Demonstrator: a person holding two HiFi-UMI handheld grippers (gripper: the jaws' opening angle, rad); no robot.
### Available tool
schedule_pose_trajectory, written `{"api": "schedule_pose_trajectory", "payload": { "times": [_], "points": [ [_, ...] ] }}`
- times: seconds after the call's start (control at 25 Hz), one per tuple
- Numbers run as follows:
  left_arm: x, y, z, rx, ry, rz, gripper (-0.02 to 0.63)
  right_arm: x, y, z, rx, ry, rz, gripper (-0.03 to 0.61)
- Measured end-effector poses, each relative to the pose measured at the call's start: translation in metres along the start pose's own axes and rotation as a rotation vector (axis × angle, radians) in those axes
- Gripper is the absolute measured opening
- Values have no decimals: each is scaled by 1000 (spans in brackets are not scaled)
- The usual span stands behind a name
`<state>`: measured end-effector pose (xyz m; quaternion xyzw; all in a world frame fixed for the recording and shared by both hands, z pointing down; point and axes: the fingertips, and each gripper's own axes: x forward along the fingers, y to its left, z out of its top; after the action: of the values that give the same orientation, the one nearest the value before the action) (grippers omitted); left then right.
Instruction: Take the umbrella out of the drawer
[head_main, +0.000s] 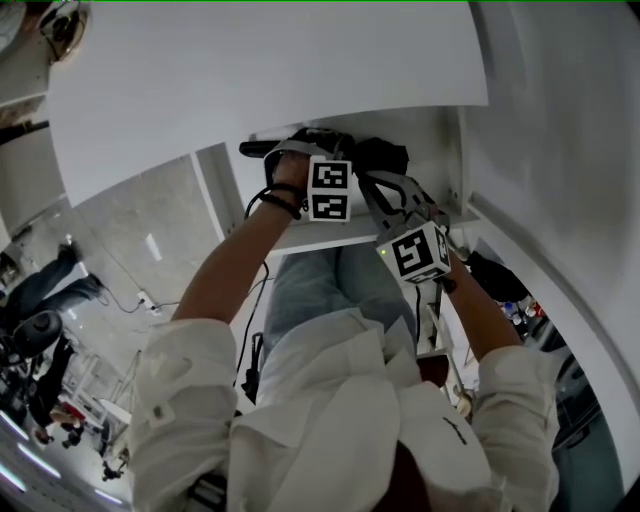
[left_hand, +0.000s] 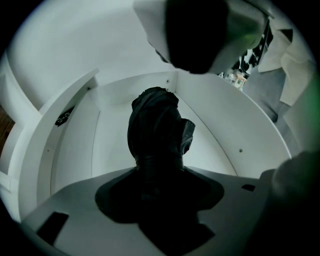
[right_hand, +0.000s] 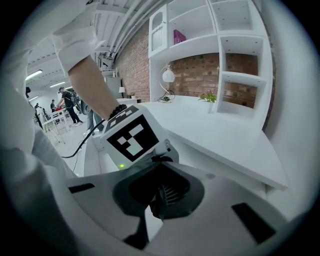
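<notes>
Clasped at its near end by the left gripper (left_hand: 159, 167), the black umbrella (left_hand: 156, 125) is seen lying inside the white drawer (left_hand: 220, 130). Lifting it clear is judged to remain. The right gripper (right_hand: 161, 196) is held closed and empty. Exact pad contact is lost in shadow.

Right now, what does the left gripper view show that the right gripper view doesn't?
Left gripper view only: the black umbrella standing in the white drawer, with the left claw closed on it.
Right gripper view only: the left gripper's marker cube, the white countertop, shelves against a brick wall, and the right claw shut and empty.
Both: the person's white sleeve.
</notes>
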<state>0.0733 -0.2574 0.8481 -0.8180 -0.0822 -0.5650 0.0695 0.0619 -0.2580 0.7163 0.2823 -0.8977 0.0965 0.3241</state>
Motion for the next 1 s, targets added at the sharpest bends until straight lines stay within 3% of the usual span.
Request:
{"api": "schedule_pose_trajectory", "payload": {
  "times": [0.28,0.48,0.76,1.0],
  "points": [
    [-35,-12,15,-169,-87,37,268,-35,-6,27,7,-60,-45,17],
    [-81,-7,26,-339,-192,124,268,-74,-27,71,53,-192,-151,17],
    [-185,18,24,-626,-469,322,268,-107,-55,134,108,-312,-331,17],
    [-286,22,28,-773,-684,505,268,-141,-56,175,121,-380,-424,17]
  ]
}}
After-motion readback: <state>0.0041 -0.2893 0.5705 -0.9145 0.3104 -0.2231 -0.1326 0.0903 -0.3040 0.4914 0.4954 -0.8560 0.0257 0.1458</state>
